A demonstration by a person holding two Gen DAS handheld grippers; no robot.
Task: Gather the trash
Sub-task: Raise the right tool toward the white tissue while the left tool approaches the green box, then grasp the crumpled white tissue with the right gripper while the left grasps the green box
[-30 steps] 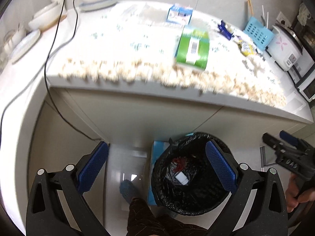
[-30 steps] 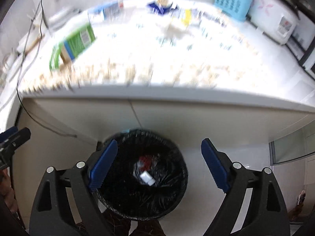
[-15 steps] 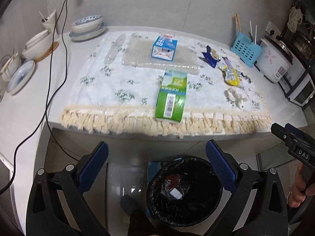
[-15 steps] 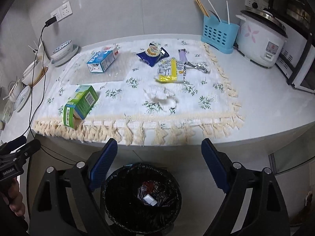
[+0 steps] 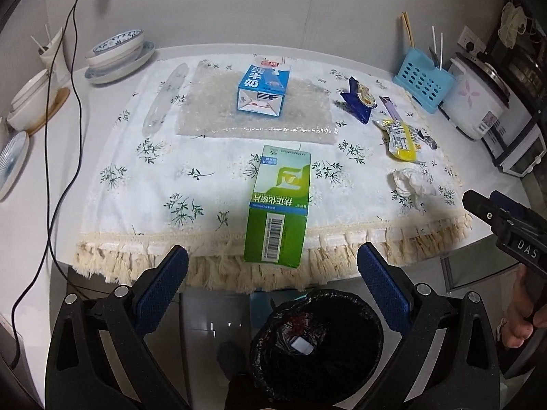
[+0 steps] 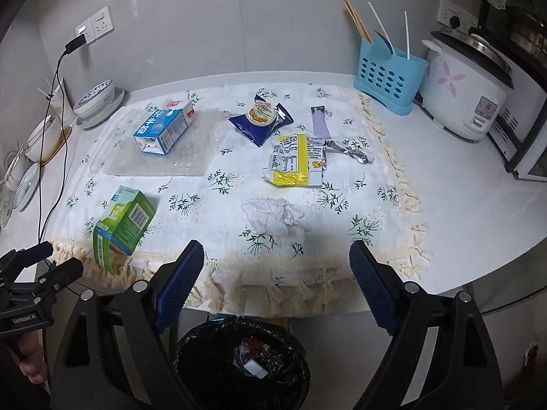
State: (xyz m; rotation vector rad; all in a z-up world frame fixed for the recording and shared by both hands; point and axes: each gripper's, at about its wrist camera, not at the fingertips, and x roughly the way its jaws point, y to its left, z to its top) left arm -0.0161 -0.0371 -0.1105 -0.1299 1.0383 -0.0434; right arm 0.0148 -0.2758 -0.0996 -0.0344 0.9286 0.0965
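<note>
Between our two grippers and the counter edge, the view has lifted over the last second: both cameras looked almost straight down into the black-lined trash bin then, and now they look out across the flowered tablecloth, so we judge that a drop has just ended and we are rising to choose the next piece. The left gripper is spread wide and empty, its blue pads flanking the near end of the green carton, which lies flat with its barcode end overhanging the fringe right above the bin. The right gripper is equally wide and holds nothing; it faces the crumpled white tissue, just beyond the fringe. Both tools are held low in front of the counter, tilted slightly downward, side by side, the right one visible at the edge of the left view. Farther out lie the yellow wrapper, the dark blue snack packet, a purple strip and the blue milk carton on a clear plastic sheet. The bin already holds some scraps, but most of the litter remains, so we reckon the task is still early.
</note>
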